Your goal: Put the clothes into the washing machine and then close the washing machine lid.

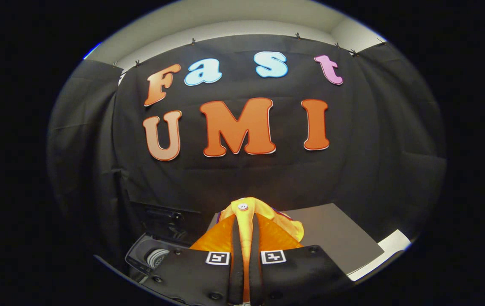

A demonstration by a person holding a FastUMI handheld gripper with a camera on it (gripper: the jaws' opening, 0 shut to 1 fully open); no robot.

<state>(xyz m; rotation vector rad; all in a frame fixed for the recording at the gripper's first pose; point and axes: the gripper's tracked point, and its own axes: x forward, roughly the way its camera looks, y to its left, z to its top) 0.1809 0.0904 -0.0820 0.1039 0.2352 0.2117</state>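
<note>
An orange-and-yellow garment point(268, 227) with a white button point(243, 206) is pinched between my fingers, and my gripper point(245, 225) is shut on it and holds it up. The cloth bunches up over the fingertips and hangs to both sides. Below and to the left of the fingers lies the washing machine point(151, 255), dark, with part of its round opening and a pale ribbed inside showing. Its raised lid point(162, 216) stands dark behind the opening.
A grey table top point(336, 238) stretches beyond and to the right of the fingers. A white sheet point(389, 250) lies at its near right corner. Black cloth walls close the booth behind and at both sides.
</note>
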